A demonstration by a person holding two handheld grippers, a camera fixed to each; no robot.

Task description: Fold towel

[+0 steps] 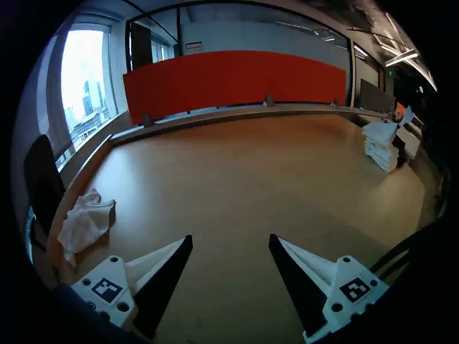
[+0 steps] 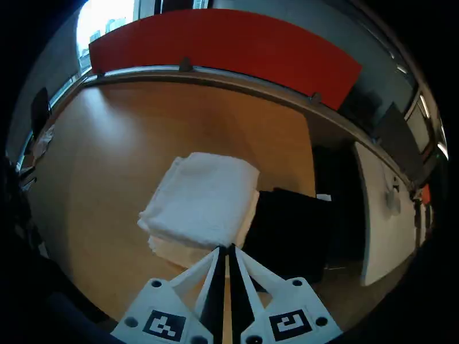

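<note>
In the left gripper view, the left tool sits at the bottom of the frame with its 2 fingers spread wide apart, nothing between them, above the bare wooden counter. A crumpled towel lies at the lower left by the counter's edge. A folded stack of white towels stands at the far right. A red partition runs across the top.

In the right gripper view, the right tool has its 2 fingers pressed together at bottom centre, tips at the near edge of the stack. A dark block sits just right of it.
</note>
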